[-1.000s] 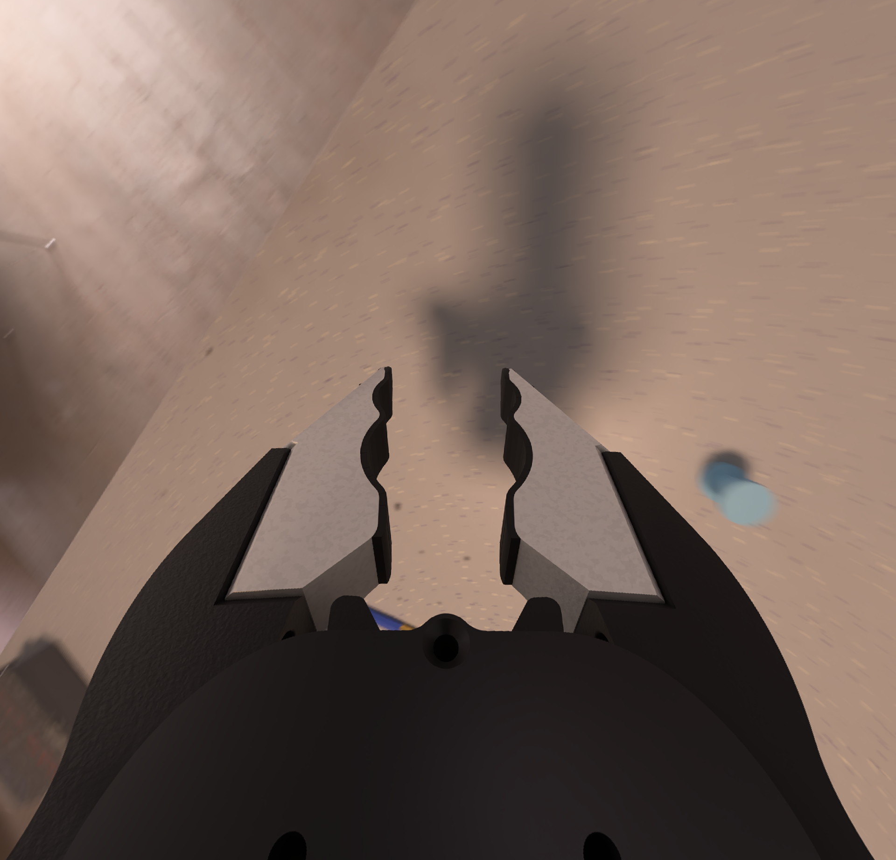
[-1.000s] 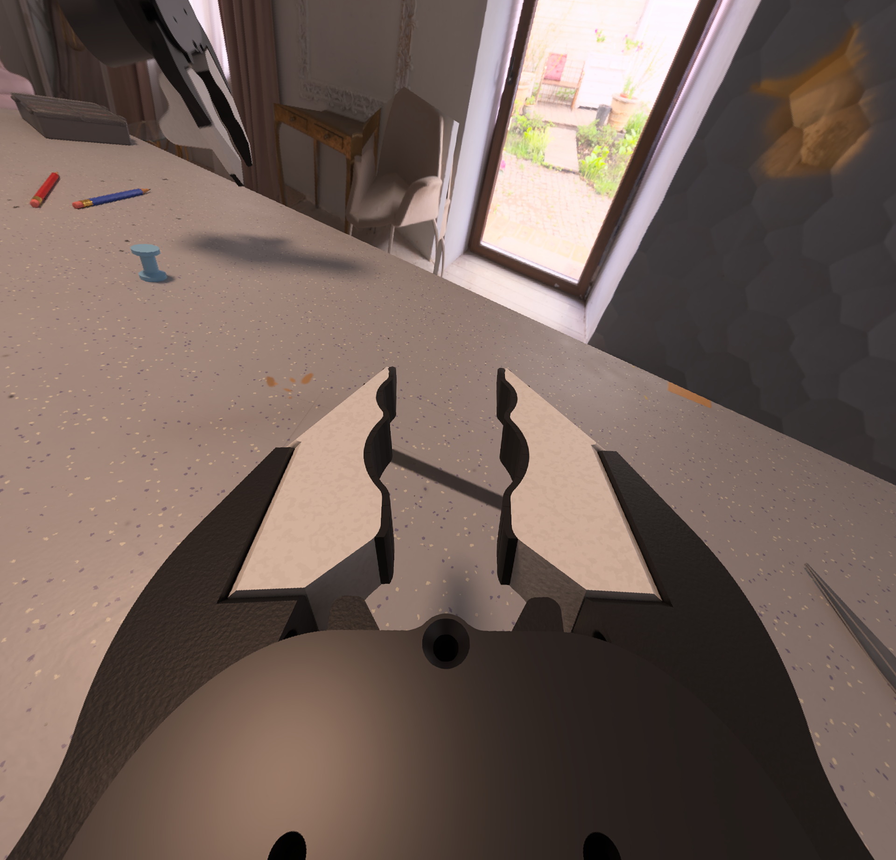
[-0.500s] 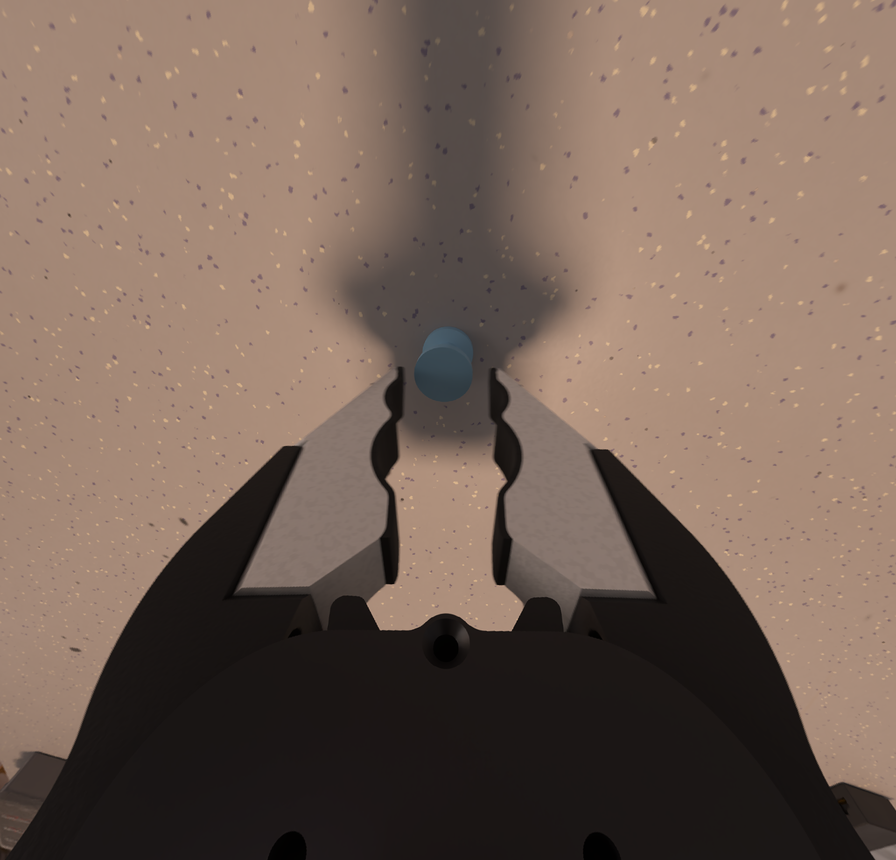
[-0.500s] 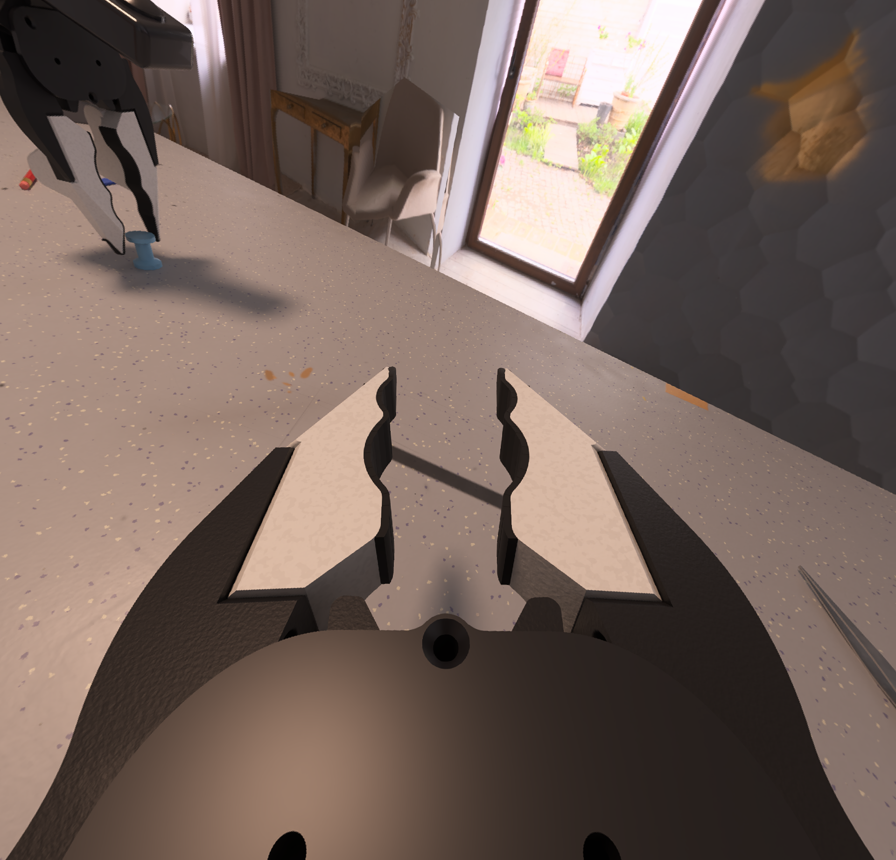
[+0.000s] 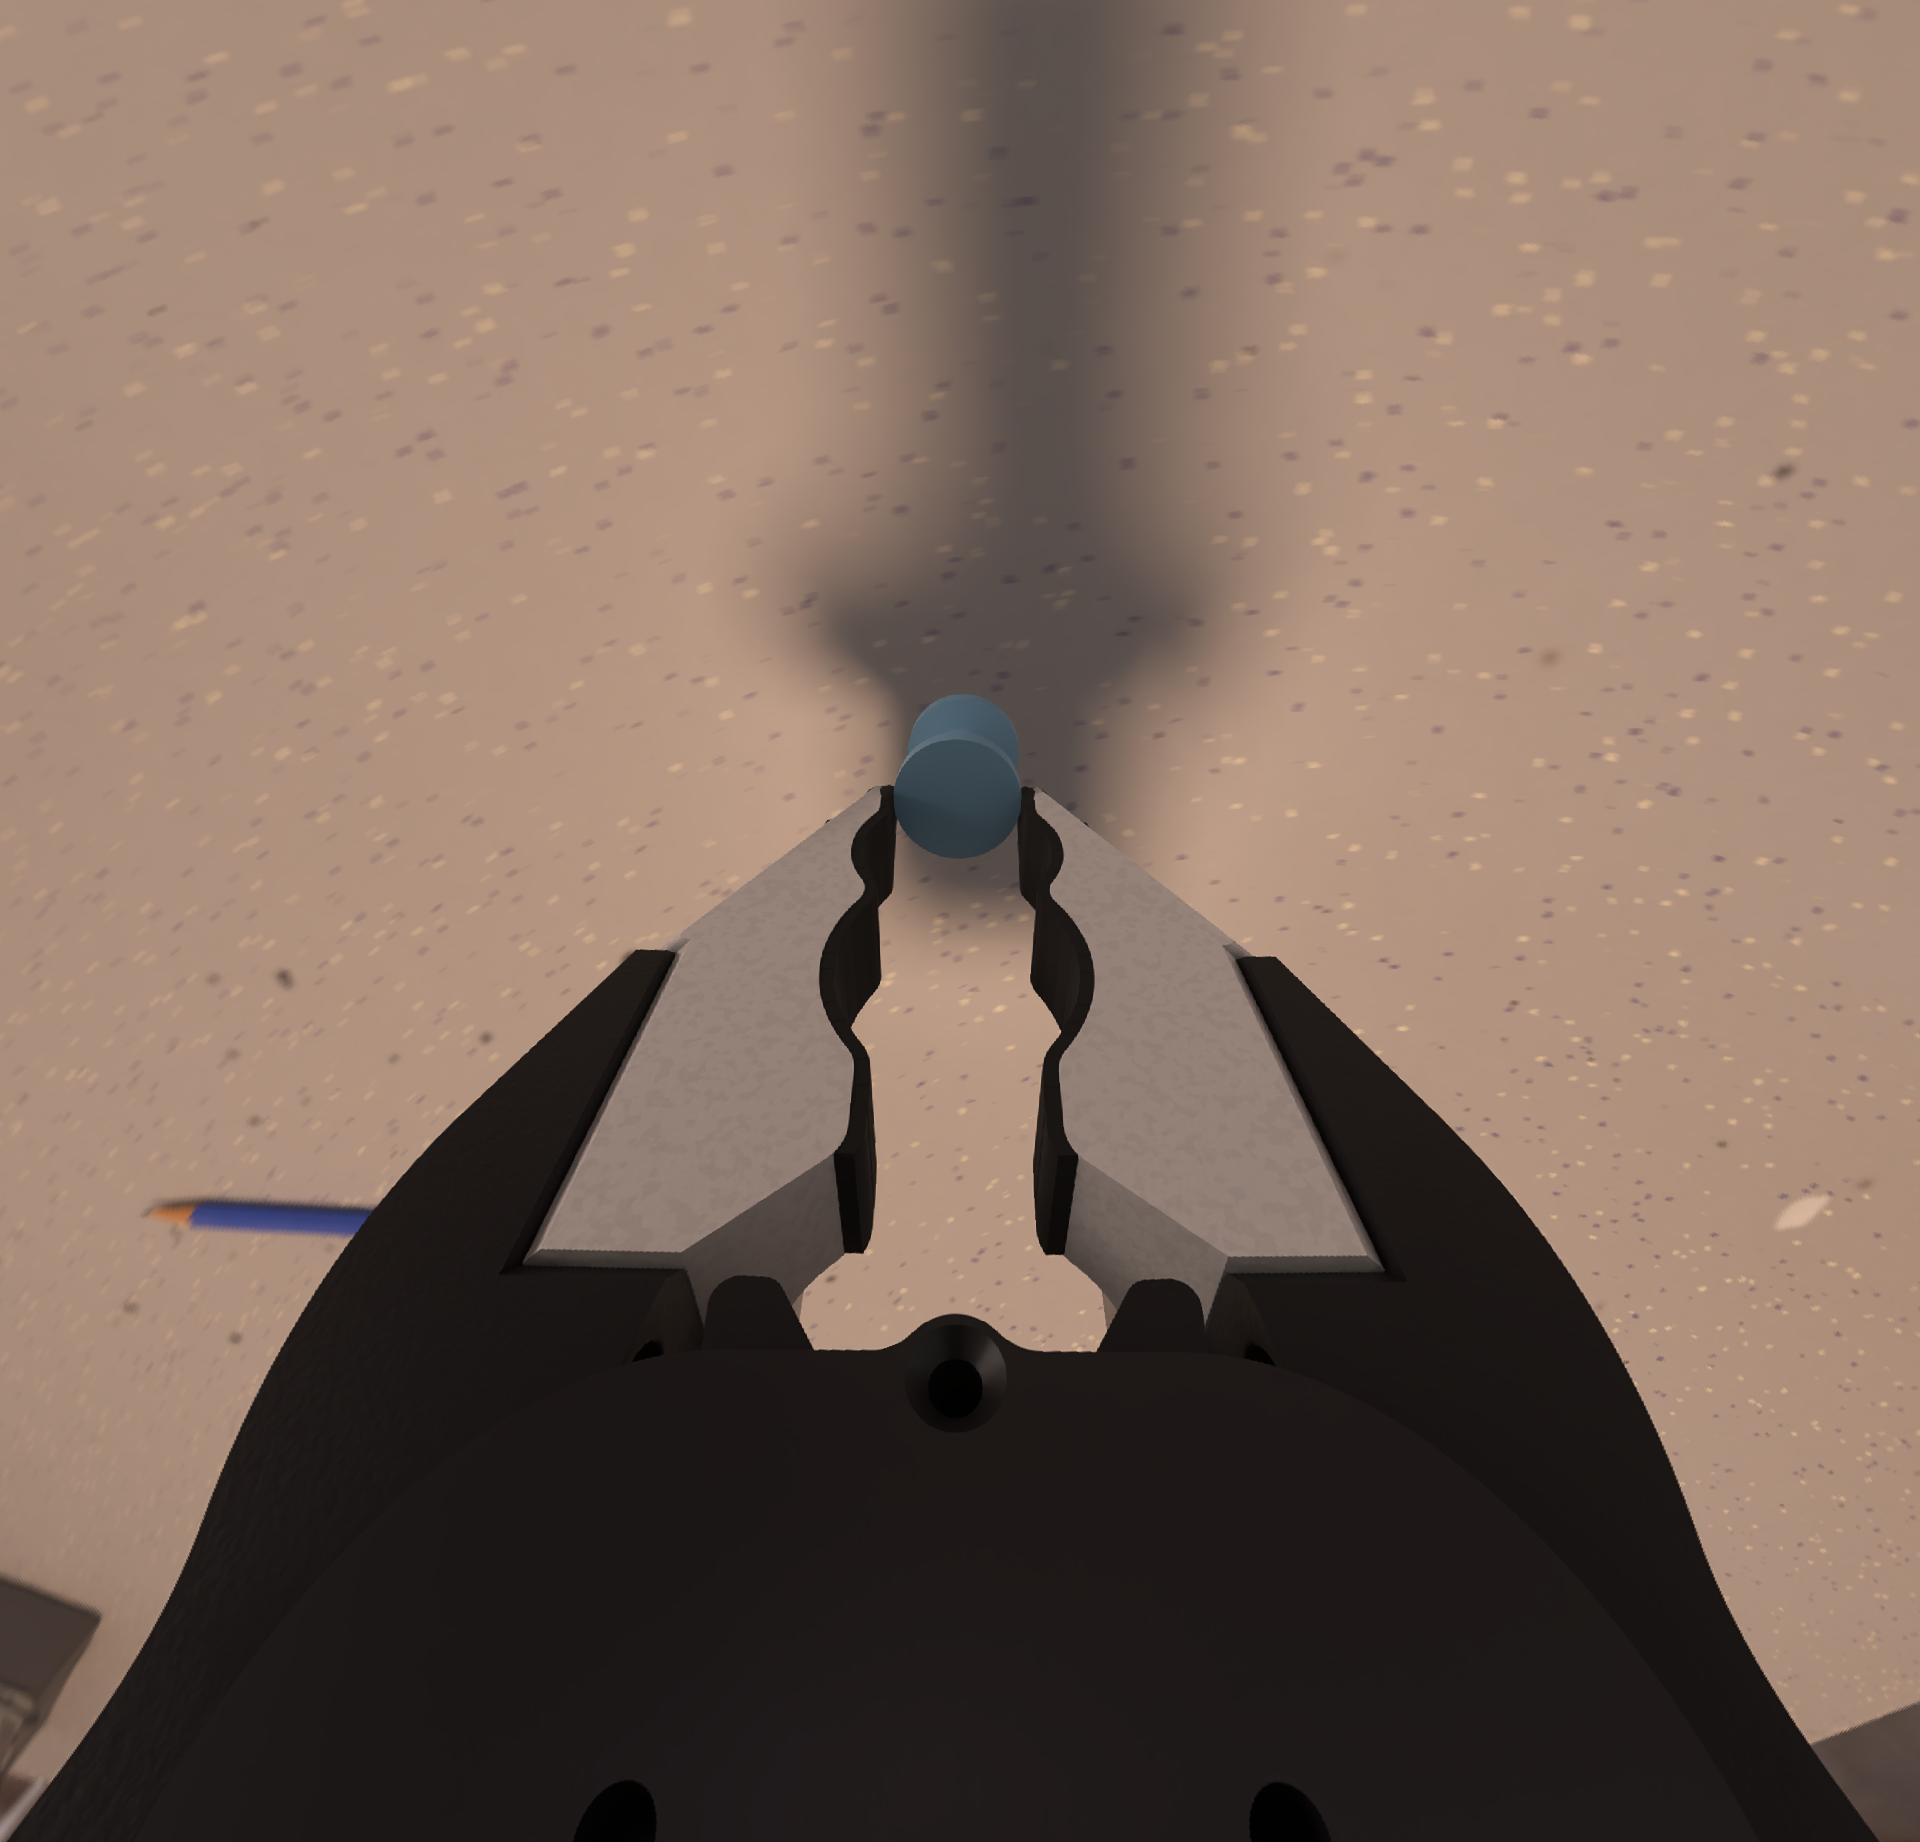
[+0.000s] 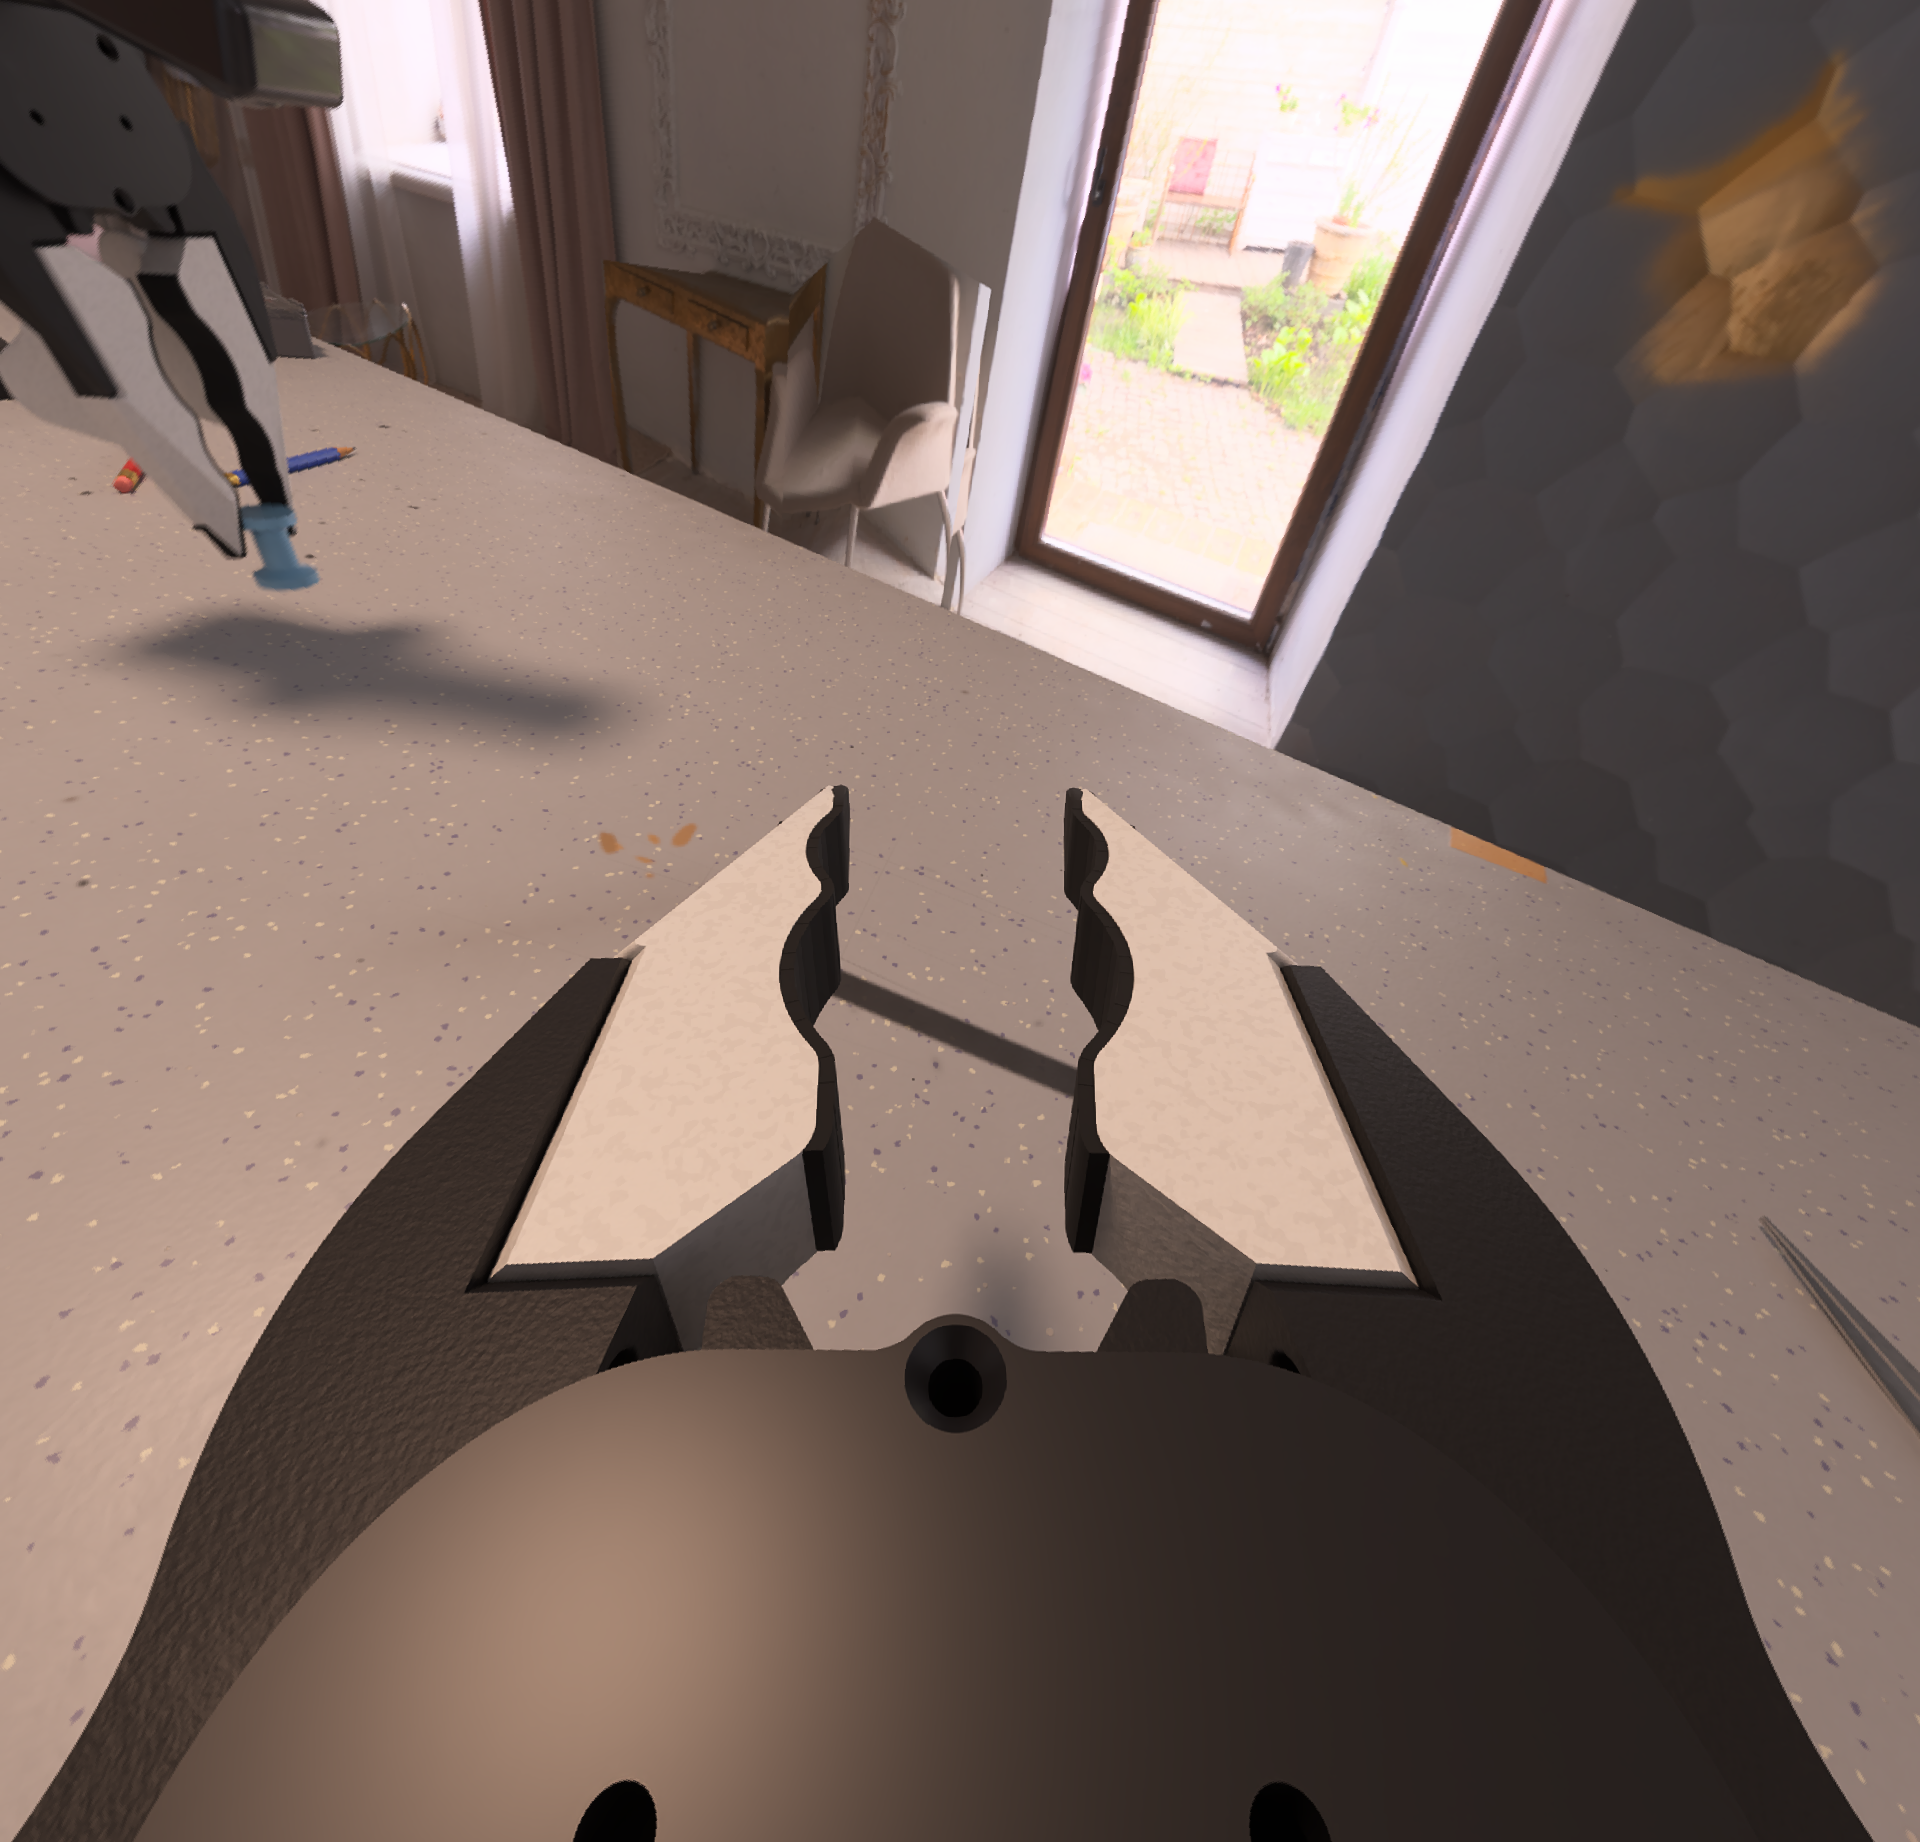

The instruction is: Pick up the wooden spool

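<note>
The spool point(image 5: 954, 753) is small and blue, pinched at its upper end between the tips of my left gripper point(image 5: 956, 805). In the right wrist view the left gripper point(image 6: 255, 530) points down at the far left. There the spool point(image 6: 278, 551) hangs from its fingertips a little above the speckled table point(image 6: 416, 961), with the shadow lying apart below it. My right gripper point(image 6: 956, 805) is open and empty, low over the table, far from the spool.
A blue pencil point(image 5: 270, 1218) lies left of the left gripper and shows behind it in the right wrist view point(image 6: 317, 458), near a red stick point(image 6: 127, 478). A thin metal tool point(image 6: 1849, 1325) lies at the right. The table's far edge point(image 6: 935, 629) runs diagonally.
The left gripper swung over the spool, came down, shut on it and raised it slightly off the table. The right gripper has not moved.
</note>
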Controlling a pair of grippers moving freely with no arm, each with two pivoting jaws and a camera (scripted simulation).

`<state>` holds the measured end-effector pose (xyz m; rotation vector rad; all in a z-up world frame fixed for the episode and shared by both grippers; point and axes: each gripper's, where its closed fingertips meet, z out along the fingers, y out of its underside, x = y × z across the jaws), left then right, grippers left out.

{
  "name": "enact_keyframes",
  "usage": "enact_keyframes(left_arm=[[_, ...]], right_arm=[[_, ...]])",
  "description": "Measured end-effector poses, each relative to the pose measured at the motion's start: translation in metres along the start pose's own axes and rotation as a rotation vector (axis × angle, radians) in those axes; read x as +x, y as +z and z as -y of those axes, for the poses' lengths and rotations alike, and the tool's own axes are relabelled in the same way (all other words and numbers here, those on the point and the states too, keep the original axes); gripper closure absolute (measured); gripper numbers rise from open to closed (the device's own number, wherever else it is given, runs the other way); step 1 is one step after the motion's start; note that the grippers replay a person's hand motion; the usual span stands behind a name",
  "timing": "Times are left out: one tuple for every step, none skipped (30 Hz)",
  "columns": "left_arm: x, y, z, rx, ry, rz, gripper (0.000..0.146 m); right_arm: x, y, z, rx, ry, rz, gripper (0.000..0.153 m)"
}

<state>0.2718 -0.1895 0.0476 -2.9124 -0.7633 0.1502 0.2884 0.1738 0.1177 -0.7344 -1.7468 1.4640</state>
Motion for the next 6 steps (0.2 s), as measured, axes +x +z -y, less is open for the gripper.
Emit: enact_keyframes(left_arm=[[0.009,0.003,0.001,0.003,0.017,-0.015,0.123],[0.014,0.006,0.002,0.005,0.027,-0.021,0.123],[0.017,0.009,0.002,0.006,0.029,-0.02,0.123],[0.018,0.012,0.001,0.006,0.027,-0.025,0.123],[0.018,0.015,0.0,0.008,0.019,-0.033,0.123],[0.018,0.017,-0.002,0.012,0.011,-0.037,0.123]], right_arm=[[0.0,0.0,0.001,0.004,-0.003,-0.004,0.111],[0.001,0.0,0.0,0.003,-0.004,-0.005,0.111],[0.001,0.001,-0.001,-0.001,0.002,-0.002,0.111],[0.0,0.001,-0.002,-0.006,0.01,0.005,0.111],[0.0,0.001,-0.002,-0.007,0.006,0.004,0.111],[0.0,0.001,-0.002,-0.005,0.003,0.001,0.111]])
